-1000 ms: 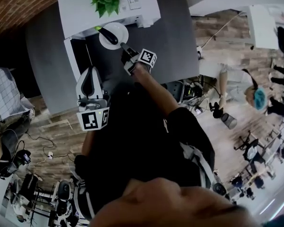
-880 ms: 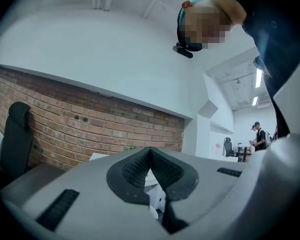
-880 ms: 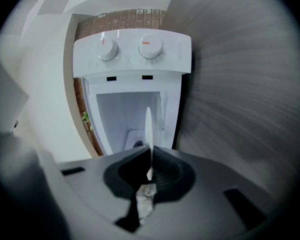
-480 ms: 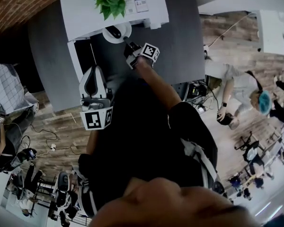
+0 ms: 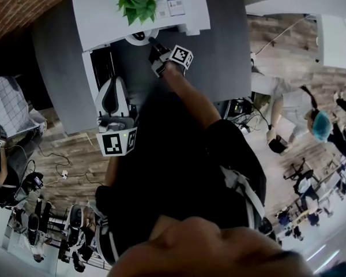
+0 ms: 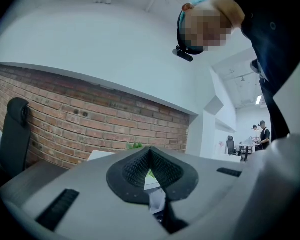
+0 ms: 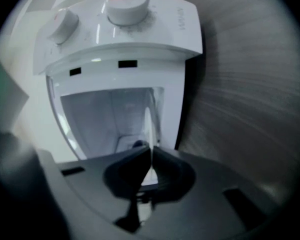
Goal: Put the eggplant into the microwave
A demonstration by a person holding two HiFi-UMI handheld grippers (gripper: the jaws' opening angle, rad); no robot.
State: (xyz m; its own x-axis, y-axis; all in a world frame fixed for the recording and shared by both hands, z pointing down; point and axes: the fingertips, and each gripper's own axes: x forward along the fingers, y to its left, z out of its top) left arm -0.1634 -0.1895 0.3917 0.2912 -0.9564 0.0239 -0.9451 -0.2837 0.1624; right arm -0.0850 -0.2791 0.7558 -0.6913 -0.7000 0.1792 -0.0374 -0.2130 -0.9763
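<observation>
On the grey table [image 5: 219, 56], the right gripper [image 5: 153, 42] gripped the plate [image 5: 131, 40] with the eggplant [image 5: 140, 36] partway inside the microwave [image 5: 104, 10]; the left gripper [image 6: 150, 153] was closed, empty.

1. A red brick wall [image 6: 65, 119] runs beneath a plain white ceiling [image 6: 90, 39].
2. A wood-plank floor [image 5: 69, 154] (with cables [image 5: 49, 169] trailing at the left) surrounds a dark grey table [image 5: 225, 45].
3. A black chair [image 6: 15, 134] stands by the bricks; a ceiling light [image 6: 258, 100] glows far off.
</observation>
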